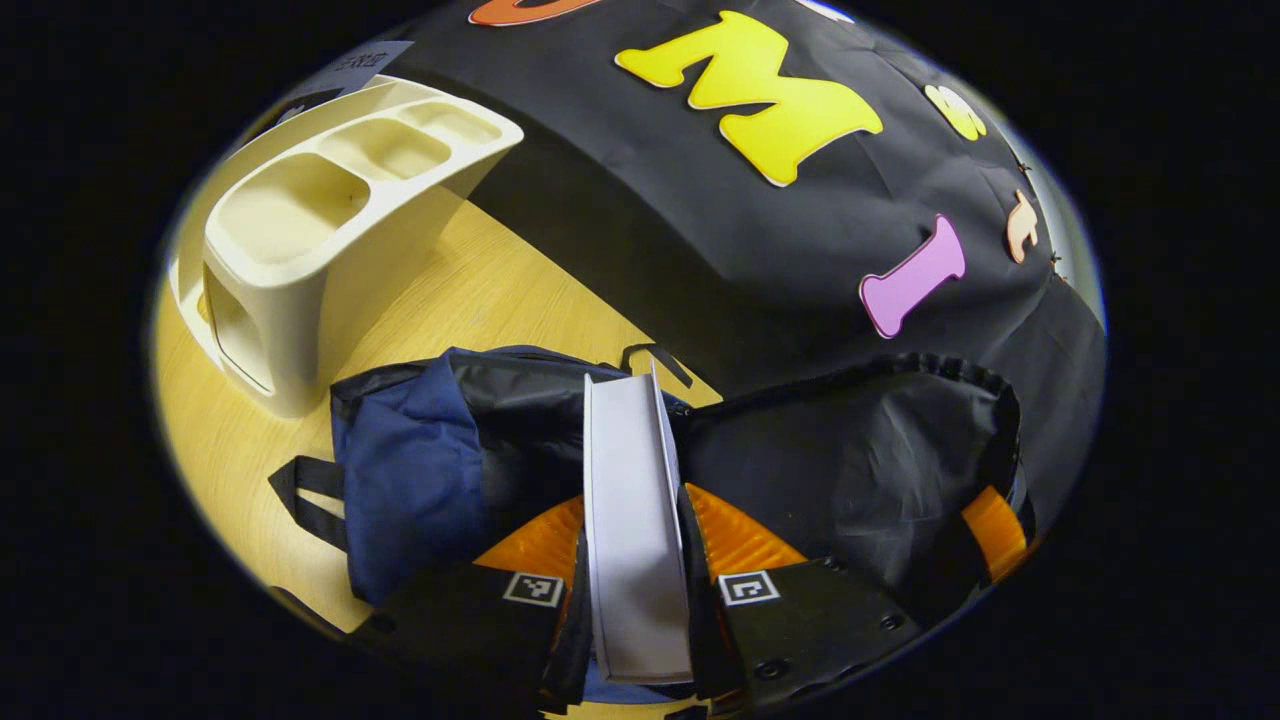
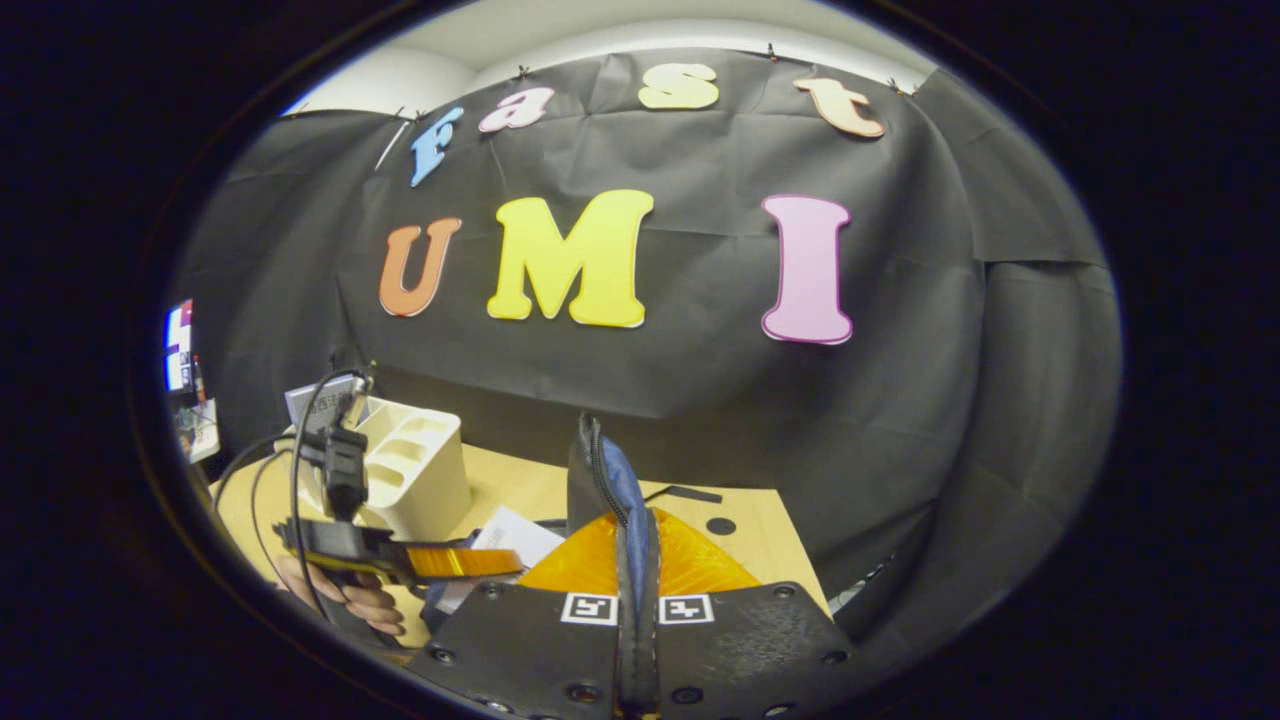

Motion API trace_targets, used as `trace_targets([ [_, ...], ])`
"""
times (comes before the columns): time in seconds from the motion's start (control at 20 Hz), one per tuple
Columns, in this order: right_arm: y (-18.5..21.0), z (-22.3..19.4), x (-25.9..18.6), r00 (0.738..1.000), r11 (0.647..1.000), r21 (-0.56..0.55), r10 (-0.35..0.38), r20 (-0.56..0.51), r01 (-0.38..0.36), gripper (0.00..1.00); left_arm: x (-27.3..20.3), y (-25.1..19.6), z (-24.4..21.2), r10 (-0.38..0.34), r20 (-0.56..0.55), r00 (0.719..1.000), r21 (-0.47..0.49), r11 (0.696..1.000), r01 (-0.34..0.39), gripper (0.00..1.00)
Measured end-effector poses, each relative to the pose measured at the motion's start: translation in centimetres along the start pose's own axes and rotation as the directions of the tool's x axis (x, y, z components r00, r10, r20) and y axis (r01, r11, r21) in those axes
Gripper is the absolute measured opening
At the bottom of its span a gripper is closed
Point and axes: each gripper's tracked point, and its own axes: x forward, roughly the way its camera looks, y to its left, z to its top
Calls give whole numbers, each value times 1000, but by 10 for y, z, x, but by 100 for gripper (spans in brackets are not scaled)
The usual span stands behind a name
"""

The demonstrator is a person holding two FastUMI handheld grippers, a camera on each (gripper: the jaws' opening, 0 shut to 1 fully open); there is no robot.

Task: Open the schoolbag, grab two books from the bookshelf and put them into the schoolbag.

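Left tool (image 1: pixel 637 590) clamps stiff, light white book (image 1: pixel 632 520) | right tool (image 2: pixel 637 625) pinches limp navy fabric schoolbag's (image 1: pixel 410 470) zipper edge | we'd grip book mid-spine.

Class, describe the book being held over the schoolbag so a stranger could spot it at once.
Start at the wooden table below the black cloth wall; the cream bookshelf stands on it. Next to it lies the navy schoolbag, mouth open. The book is the pale, plain-covered slab clamped edge-up in the left claw, the only light thing against dark fabric.
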Motion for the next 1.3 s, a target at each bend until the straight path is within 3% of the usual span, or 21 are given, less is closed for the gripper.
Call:
trace_targets([
  [0.5,10,7,0,1000,999,44,10,20,-10,0,43,-5,-40,-64,11,998,-103,993,65,43],
  [0.55,12,7,0,1000,999,48,14,19,-15,0,44,-3,-41,-49,8,999,-87,995,49,44],
  [0.6,13,5,1,1000,999,50,16,15,-17,0,47,8,-45,18,-4,1000,-36,999,-18,45],
  [0.65,12,3,2,1000,999,52,13,12,-14,0,51,22,-50,93,-22,995,32,995,-92,55],
  [0.7,11,1,3,1000,998,54,10,7,-11,0,49,31,-55,117,-33,993,43,992,-116,60],
  [0.75,11,-2,3,1000,998,58,9,1,-9,0,51,38,-58,137,-48,989,36,990,-135,72],
  [0.8,11,-4,3,1000,998,63,9,-5,-9,0,51,48,-61,167,-76,983,52,985,-164,74],
  [0.9,8,-9,3,1000,998,65,2,-13,-1,0,47,50,-61,163,-104,981,79,985,-155,81],
  [1.0,6,-13,2,1000,997,74,-6,-19,7,0,36,59,-54,219,-104,970,165,966,-201,89],
  [1.1,3,-18,3,999,996,81,-21,-25,23,0,25,63,-50,250,-104,963,236,947,-220,87],
  [1.3,1,-26,-1,998,995,94,-42,-35,45,0,-2,67,-40,258,-86,962,305,926,-221,93],
])
